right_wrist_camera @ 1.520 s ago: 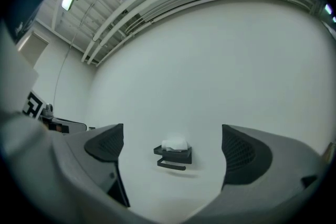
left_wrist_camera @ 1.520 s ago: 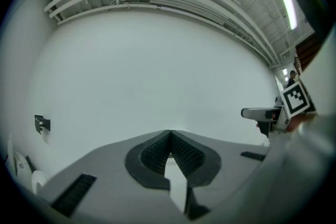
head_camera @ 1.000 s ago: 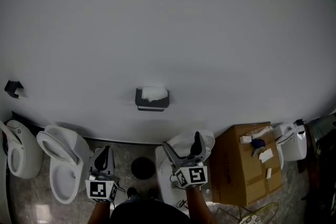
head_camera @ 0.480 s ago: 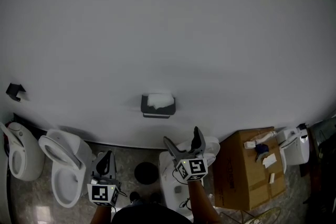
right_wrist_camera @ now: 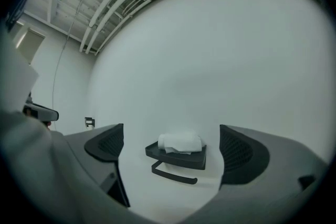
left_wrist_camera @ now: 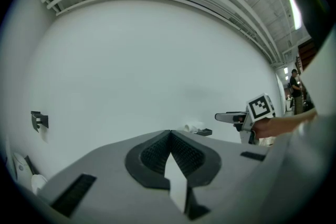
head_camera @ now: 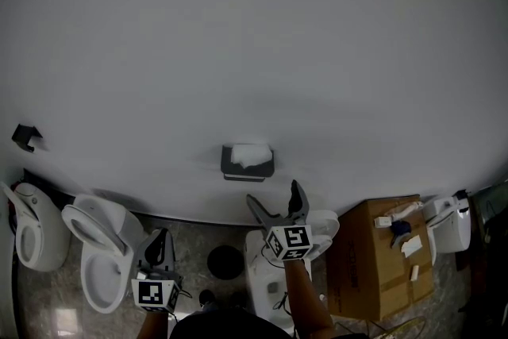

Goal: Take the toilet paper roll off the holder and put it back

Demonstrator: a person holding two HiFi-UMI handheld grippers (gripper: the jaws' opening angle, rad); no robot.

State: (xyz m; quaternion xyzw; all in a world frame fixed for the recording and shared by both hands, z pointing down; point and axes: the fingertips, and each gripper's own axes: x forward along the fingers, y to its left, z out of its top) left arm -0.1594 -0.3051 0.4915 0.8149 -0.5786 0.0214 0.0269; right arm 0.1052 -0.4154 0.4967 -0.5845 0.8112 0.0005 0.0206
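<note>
The job is only getting started: the approach to lift the roll off is under way, and nothing is being held yet. The toilet paper roll [right_wrist_camera: 179,141] is sitting on the flat top shelf of the dark holder [right_wrist_camera: 176,157], which is fixed to the white wall [head_camera: 254,52]. It is lying towards the middle of that shelf, with a loose, crumpled end showing. The bar [right_wrist_camera: 174,173] under the shelf is hanging bare.

The right hand-held gripper [head_camera: 271,191] is pointing up at the holder from below with its jaws spread wide and nothing between them. In the right gripper view the roll and holder are showing in the gap between the two jaws, but well apart from them, so no contact is being made. The left hand-held gripper [left_wrist_camera: 169,132] is hanging lower and off to the left. Its jaws are pressed together with nothing caught in them, and it is playing no part at present.

The next move probably calls for carrying the right one forward and up until its open jaws are level with the shelf, one on each side of the roll. It should then close gently, since the soft paper is likely to crush or unwind. The jaw tips will need to clear the front edge of the shelf on the way in, and the lift should be straight up off it.
</note>
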